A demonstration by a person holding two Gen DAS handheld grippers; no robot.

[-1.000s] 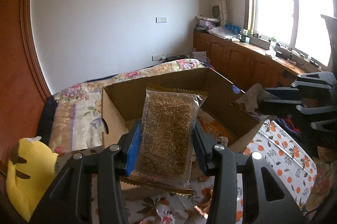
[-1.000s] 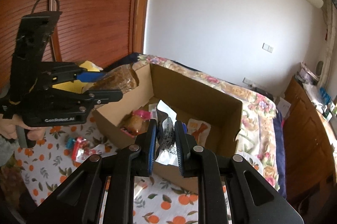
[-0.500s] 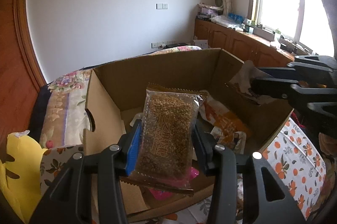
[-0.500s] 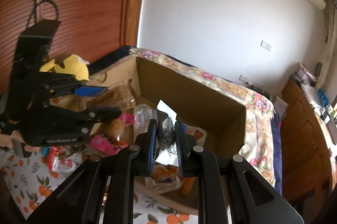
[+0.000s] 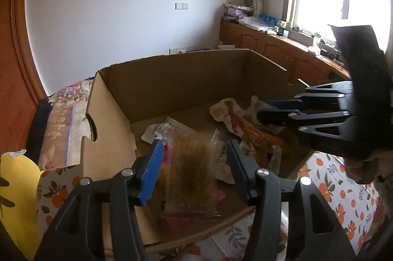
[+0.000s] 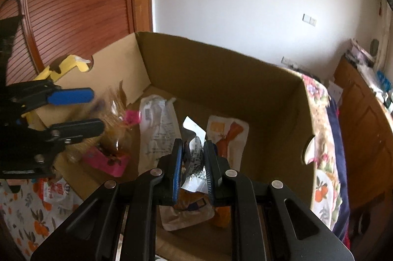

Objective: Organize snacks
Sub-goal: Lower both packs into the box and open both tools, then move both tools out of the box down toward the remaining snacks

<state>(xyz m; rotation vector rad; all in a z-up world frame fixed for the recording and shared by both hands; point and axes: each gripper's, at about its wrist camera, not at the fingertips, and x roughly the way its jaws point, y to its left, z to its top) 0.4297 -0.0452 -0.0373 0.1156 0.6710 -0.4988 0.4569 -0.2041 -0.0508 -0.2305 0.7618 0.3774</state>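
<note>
Falling between spread jaws, the brown grain bar packet [image 5: 189, 170] is only a streaked blur in the left wrist view, where half a second ago the left gripper [image 5: 194, 160] clamped it upright and sharp; the claw has let go, its blue pad and dark pad now standing well apart on either side of the packet. The packet is dropping into the near left part of the cardboard box [image 5: 172, 79], above a pink wrapper [image 6: 108, 160] that already lies on the floor of the box. From the right wrist view the same release shows: the left claw's fingers gape and the blurred packet hangs just beyond them. Further right, a white pouch [image 6: 157, 123] and an orange-printed sachet [image 6: 226, 133] lie flat on the box floor. The right gripper [image 6: 192, 162] has come in over the box too, and it is still clenched on a crumpled white printed wrapper [image 6: 194, 167], holding it just above the snacks at the near right. By this reading one snack is as good as stowed, and the right hand's wrapper is likely next to be let go, while a few packets [image 6: 56, 189] remain on the orange-patterned cloth [image 5: 343, 197] outside.
</note>
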